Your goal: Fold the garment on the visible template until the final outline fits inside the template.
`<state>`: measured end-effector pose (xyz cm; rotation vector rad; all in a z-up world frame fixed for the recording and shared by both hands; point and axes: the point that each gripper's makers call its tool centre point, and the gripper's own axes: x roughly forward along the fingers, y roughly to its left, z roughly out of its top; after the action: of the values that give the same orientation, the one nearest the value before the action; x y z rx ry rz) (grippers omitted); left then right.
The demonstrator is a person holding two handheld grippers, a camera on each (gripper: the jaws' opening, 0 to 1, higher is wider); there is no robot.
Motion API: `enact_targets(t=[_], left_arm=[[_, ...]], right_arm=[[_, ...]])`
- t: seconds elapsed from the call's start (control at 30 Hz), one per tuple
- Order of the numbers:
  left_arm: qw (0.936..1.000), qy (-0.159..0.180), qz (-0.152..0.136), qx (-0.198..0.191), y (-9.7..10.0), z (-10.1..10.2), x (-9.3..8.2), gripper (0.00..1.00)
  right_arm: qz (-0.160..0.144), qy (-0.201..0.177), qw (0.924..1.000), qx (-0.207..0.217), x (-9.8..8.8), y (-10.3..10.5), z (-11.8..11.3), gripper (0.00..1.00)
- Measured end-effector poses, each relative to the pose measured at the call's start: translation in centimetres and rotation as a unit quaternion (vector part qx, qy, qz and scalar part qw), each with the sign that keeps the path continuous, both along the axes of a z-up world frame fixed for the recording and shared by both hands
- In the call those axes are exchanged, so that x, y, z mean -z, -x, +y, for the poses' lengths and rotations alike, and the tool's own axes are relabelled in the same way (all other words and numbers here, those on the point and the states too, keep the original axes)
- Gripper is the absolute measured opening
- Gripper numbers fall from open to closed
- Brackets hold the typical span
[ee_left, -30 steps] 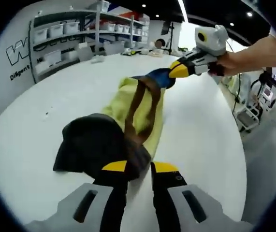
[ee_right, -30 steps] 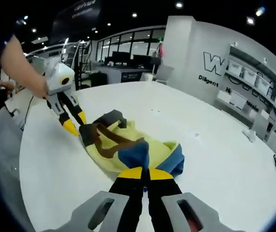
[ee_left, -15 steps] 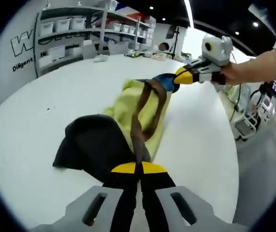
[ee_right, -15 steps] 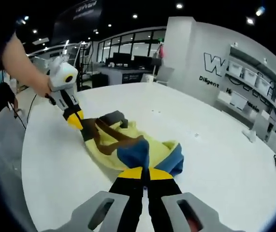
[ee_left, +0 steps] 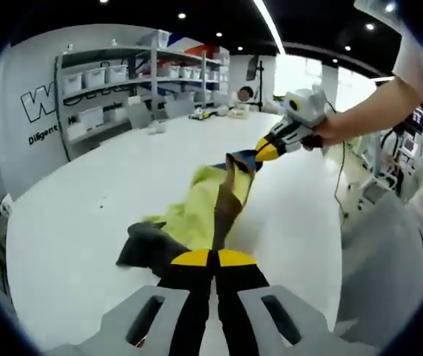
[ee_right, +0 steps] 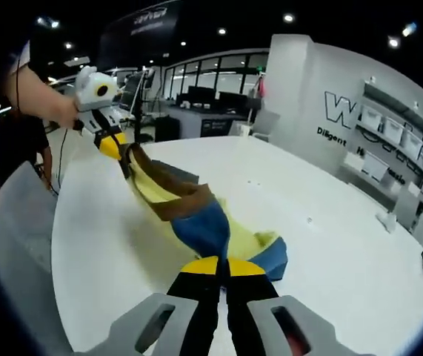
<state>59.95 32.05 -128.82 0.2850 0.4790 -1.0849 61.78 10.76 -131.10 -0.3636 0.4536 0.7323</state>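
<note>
Jaws of my left gripper (ee_left: 212, 257) are pressing together at the bottom of the left gripper view, pinching the near edge of the garment (ee_left: 204, 208) between their yellow tips. From there the cloth is stretching away from me in a taut band: a dark grey part is lying on the white table (ee_left: 78, 222) just beside the tips, a pale yellow panel with a brown strip is rising beyond it, and a blue corner is ending at the far end. That blue corner is sitting between the closed yellow tips of my right gripper (ee_left: 264, 151), which is entering from the right, held by a hand (ee_left: 328, 132). Farther back, shelves (ee_left: 115, 81) with white bins are standing against the wall.

In the right gripper view I am seeing the same span from the other end. My right gripper (ee_right: 222, 265) is clamping the blue part of the garment (ee_right: 196, 215) at the bottom, jaws together. The cloth is lifting off the table (ee_right: 330, 245) here, with a blue and yellow fold resting on the surface just right of the tips. The brown band and yellow panel are running up and left to my left gripper (ee_right: 111, 148), which is gripping the dark end in the air, held by the other hand (ee_right: 59, 111).
</note>
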Motion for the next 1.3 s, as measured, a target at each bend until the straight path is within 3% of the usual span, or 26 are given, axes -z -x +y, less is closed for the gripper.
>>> enact_targets(t=[0.33,0.63,0.8,0.97,1.13,1.3], left_arm=[[1.0,0.007,-0.007,0.001,4.4,1.0,-1.3,0.0],[0.9992,0.017,0.027,0.024,8.6,1.0,-1.8,0.0],[0.9983,0.03,0.036,0.034,9.6,1.3,-3.3,0.0],[0.9978,0.058,0.025,0.021,7.7,1.1,-5.6,0.0],[0.9979,0.065,0.0,-0.006,3.0,1.1,-6.8,0.0],[0.9969,0.069,-0.016,-0.035,-3.1,0.8,-7.6,0.0]], right_arm=[[-0.007,0.003,0.9998,-0.019,-1.2,3.5,1.1,0.0],[0.004,-0.002,0.9994,-0.033,-1.8,7.2,1.6,0.0],[0.028,-0.001,0.9978,-0.06,-2.3,9.8,1.8,0.0],[0.024,-0.026,0.9975,-0.061,-4.2,9.2,1.6,0.0],[0.004,-0.044,0.998,-0.046,-6.0,5.0,1.7,0.0],[-0.001,-0.056,0.9977,-0.039,-6.7,0.1,1.7,0.0]])
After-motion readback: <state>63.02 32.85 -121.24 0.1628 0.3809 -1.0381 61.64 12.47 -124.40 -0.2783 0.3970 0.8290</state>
